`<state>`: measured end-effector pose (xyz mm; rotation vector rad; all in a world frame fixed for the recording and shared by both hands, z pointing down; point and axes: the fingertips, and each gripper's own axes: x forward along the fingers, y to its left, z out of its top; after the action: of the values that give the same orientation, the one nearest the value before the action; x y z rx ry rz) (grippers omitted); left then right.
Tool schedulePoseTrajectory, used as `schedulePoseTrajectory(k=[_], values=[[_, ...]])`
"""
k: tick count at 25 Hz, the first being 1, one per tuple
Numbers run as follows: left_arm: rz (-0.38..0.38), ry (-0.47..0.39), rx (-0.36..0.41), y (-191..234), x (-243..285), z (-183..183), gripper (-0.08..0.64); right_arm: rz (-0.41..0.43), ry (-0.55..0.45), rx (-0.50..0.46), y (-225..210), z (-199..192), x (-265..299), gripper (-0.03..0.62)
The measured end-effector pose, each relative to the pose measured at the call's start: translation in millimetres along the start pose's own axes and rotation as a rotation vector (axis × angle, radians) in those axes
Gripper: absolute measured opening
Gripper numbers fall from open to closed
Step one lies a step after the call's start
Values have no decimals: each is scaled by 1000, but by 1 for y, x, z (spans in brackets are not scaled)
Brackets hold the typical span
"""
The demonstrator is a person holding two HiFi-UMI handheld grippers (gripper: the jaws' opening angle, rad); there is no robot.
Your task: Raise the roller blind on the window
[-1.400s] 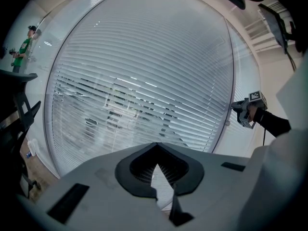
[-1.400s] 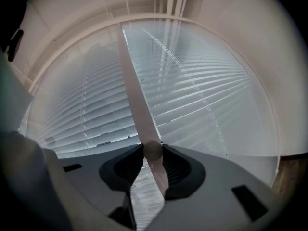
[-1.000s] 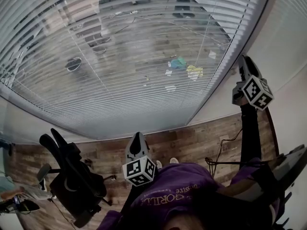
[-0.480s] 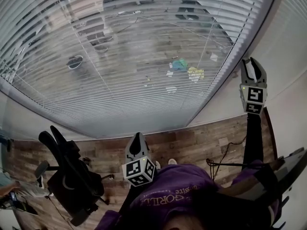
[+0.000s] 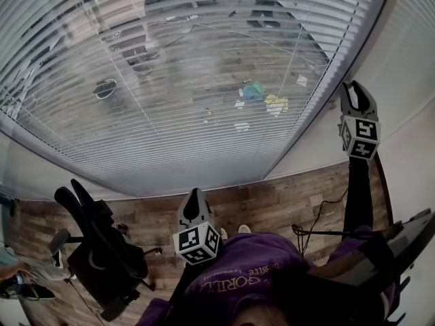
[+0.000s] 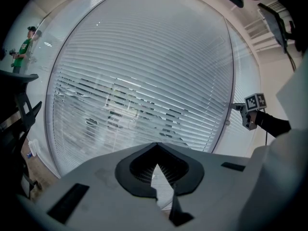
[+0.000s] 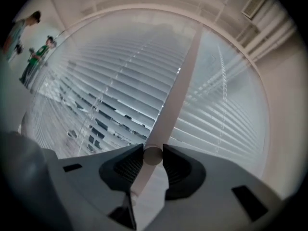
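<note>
A slatted white blind [image 5: 204, 66] hangs fully down over the big window, its slats partly open so the outside shows through. My right gripper [image 5: 357, 89] is raised at the blind's right edge, beside the wall. In the right gripper view its black pads [image 7: 126, 163] press on the round lower end of the blind's white wand [image 7: 175, 95], which runs up and away to the top of the blind. The right gripper [image 6: 240, 107] also shows small in the left gripper view. My left gripper [image 5: 196, 193] hangs low in front of me, pointing at the blind, its jaws together and holding nothing [image 6: 156, 147].
A black office chair [image 5: 102, 250] stands on the wooden floor [image 5: 272, 202] at lower left. A dark cable [image 5: 316, 212] lies on the floor near the right wall [image 5: 408, 66]. Thin lift cords [image 5: 296, 39] run down the blind. People [image 7: 33, 57] stand far to the left.
The right gripper has rolled about its own axis on the wand, so its marker cube shows a different face, and it sits slightly higher. The left gripper has not moved.
</note>
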<state>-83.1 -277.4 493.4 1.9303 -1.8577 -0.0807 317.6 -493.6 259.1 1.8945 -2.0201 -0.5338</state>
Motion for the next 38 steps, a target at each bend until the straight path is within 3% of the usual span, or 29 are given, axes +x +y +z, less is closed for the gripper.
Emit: schedulePoseTrajectory(k=[9, 13, 16, 24, 31, 38], values=[[3, -4, 2, 0, 1, 0, 2, 58, 11, 512, -10, -7, 2, 124], [2, -5, -2, -1, 1, 0, 2, 58, 10, 565, -11, -8, 2, 124], [2, -6, -2, -1, 1, 0, 2, 54, -7, 503, -11, -6, 2, 124], [2, -3, 3, -1, 0, -1, 2, 42, 2, 22, -1, -9, -3, 124], [-9, -1, 5, -5, 2, -1, 2, 19, 22, -249, 6, -1, 0, 126], [0, -6, 11, -4, -1, 0, 2, 11, 35, -228, 3, -3, 1, 124]])
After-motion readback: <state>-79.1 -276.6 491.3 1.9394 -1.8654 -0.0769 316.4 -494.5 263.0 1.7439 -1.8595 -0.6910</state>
